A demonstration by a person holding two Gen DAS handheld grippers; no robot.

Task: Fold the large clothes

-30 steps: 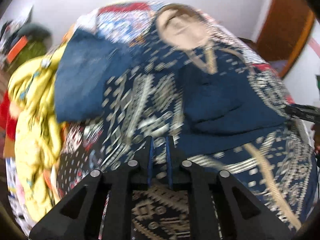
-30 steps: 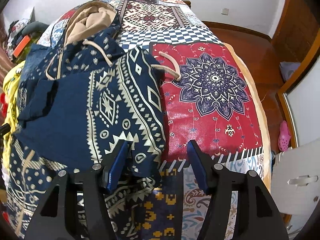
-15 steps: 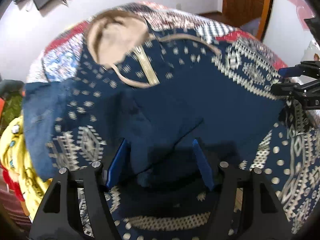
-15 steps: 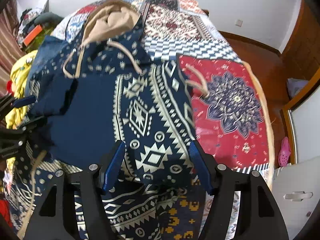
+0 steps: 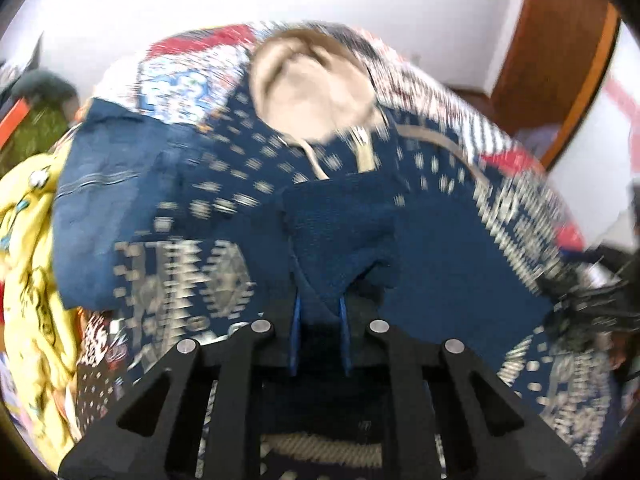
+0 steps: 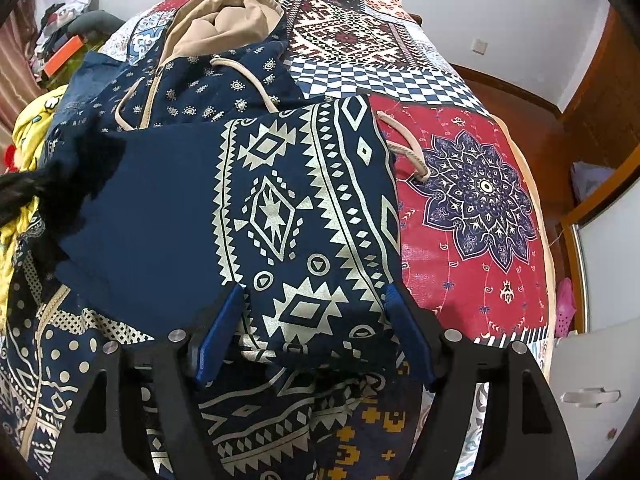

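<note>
- Beyond the right gripper (image 6: 314, 322), bare quilt (image 6: 480, 184) runs on its right side to the bed's edge, with floor past it.
- A yellow heap (image 5: 28, 248) crowds the left gripper's (image 5: 320, 314) left side.
- The hoodie (image 6: 224, 200) lies under and ahead of both grippers, long axis running away from them, tan hood (image 6: 224, 20) at the far end.
- Left jaws are closing, pinching a plain blue fold.
- Right jaws are opening; the patterned folded sleeve lies between them, with no pressure visible.
</note>
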